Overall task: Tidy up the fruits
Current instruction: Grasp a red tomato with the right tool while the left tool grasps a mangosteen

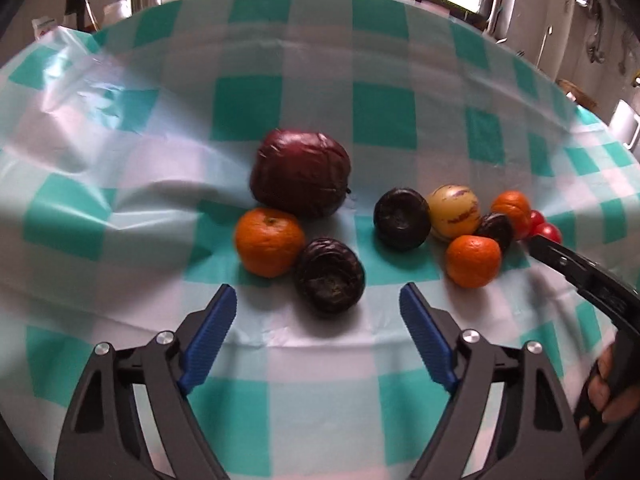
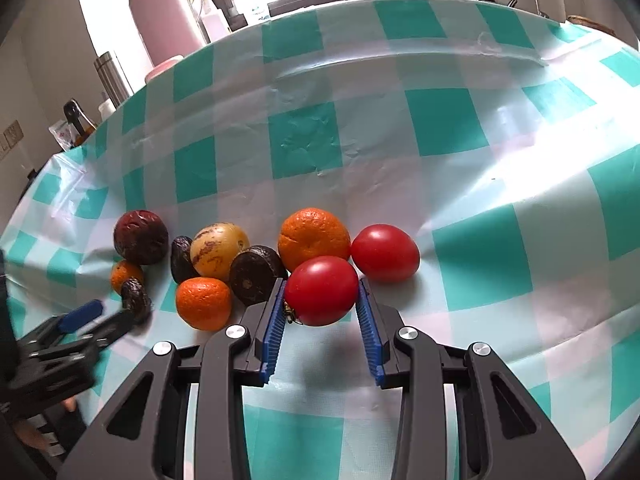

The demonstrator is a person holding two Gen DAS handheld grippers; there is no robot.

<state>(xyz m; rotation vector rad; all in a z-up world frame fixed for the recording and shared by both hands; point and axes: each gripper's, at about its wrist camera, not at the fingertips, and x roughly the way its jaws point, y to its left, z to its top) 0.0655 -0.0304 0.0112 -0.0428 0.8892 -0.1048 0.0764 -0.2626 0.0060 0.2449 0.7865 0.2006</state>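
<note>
My right gripper (image 2: pixel 321 294) is shut on a red tomato (image 2: pixel 321 290), its blue pads against both sides. A second tomato (image 2: pixel 385 253) lies just right of it, an orange (image 2: pixel 313 237) behind. Left of them sit a dark wrinkled fruit (image 2: pixel 256 274), a yellow purple-striped melon (image 2: pixel 219 251), a small orange (image 2: pixel 204 303) and a big dark red fruit (image 2: pixel 141 237). My left gripper (image 1: pixel 318 304) is open and empty, just short of a dark wrinkled fruit (image 1: pixel 330 275). Beside it are an orange (image 1: pixel 269 241) and the big dark red fruit (image 1: pixel 301 178).
The table has a teal and white checked plastic cloth (image 2: pixel 440 152), wrinkled in places. A pink flask (image 2: pixel 166 12), bottles and a steel cup (image 2: pixel 113 74) stand past the far edge. More fruit lies to the right in the left wrist view (image 1: pixel 454 216).
</note>
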